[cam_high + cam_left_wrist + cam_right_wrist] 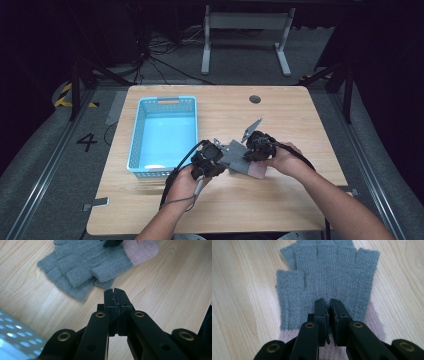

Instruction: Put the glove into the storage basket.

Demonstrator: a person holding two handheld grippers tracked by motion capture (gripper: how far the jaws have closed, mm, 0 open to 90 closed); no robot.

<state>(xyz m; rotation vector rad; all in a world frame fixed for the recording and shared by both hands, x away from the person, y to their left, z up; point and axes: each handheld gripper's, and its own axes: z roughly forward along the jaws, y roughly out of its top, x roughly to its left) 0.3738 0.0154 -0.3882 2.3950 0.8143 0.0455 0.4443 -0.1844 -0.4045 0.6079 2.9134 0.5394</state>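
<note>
2 grippers are down on the glove at the same time, which makes sense to me: floppy knit is easier to lift from 2 spots. Left gripper [115, 293] has its jaws pressed flat together with nothing between them, tips parked over bare wood just beside the glove's [85, 267] thumb. So it's closed but holding nothing yet; my guess is it has to open again before it can pinch an edge. Right gripper [330, 305] sits over the glove [329, 277] near where the grey knit meets the pink cuff [375, 325]. Its jaws are nearly together with a thin gap, and I can't tell whether any knit is caught in there.

Glove lies flat on the table [300, 115], fingerless, grey, with that pink cuff toward the front edge, a bit right of middle. From the high view both hands crowd around it, left gripper [216, 157] on one side, right gripper [255, 150] on the other.

Basket [165, 135], blue with a holed wall, sits along the left edge just beside the left hand, with nothing inside that I can see. Probably parked that close so the glove only needs a short hop over its rim, if that's where it's headed.
</note>
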